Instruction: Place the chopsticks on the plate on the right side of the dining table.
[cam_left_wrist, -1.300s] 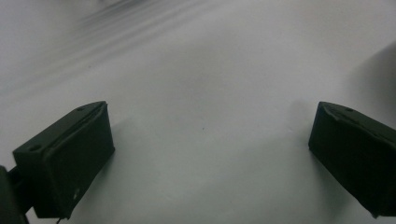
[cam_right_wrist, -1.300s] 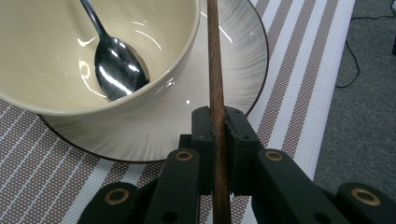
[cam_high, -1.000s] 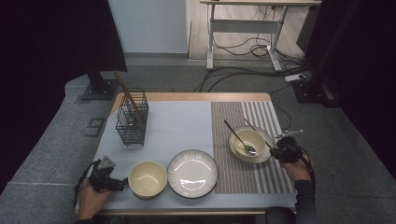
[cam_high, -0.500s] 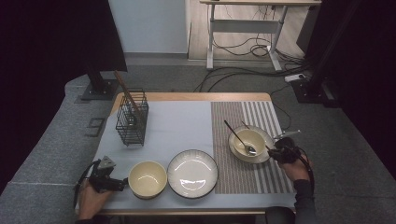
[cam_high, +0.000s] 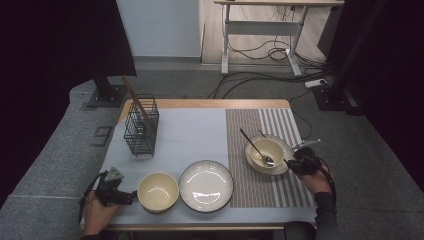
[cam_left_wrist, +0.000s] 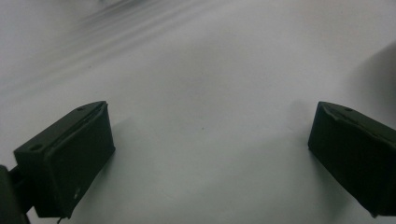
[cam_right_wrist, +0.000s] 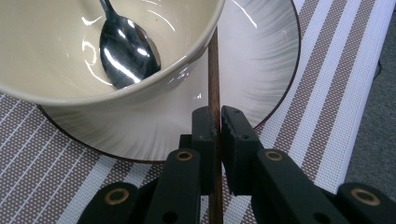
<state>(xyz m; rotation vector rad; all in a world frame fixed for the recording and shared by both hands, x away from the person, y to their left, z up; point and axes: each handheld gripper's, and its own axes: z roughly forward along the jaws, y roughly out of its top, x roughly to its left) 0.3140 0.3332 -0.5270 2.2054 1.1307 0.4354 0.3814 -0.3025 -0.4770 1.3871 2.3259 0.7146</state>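
Table (cam_high: 200, 104) w/ pale grey cloth (cam_high: 190, 135); striped mat (cam_high: 260, 187) covers its right part, under the right tongs.

Wire basket (cam_high: 141, 131) stands well apart from both tongs, far side, closer to the left ones; brown sticks lean out of it.

Big ribbed plate (cam_high: 206, 185) sits between the two tongs, nearer the left pair. Cream bowl (cam_high: 158, 192) just beside the left tongs (cam_high: 131, 198), right at their tips; can't tell if touching.

Second plate (cam_right_wrist: 261, 70) lies on the mat directly ahead of the right tongs (cam_right_wrist: 218, 126), w/ a cream bowl (cam_right_wrist: 93, 56) on it. Spoon (cam_right_wrist: 126, 51) rests in that bowl, head toward the tongs, handle pointing away.

Right tongs: clamped tight on a thin brown chopstick (cam_right_wrist: 214, 70). Stick runs straight out from betw. the pads, over the plate rim & up against the bowl's outer wall. In high view the stick is too thin to follow.

Left tongs: spread wide, nothing betw. them, only bare cloth below, held low over it.

Hands come in from the near edge, one per tong; cable trails off each.
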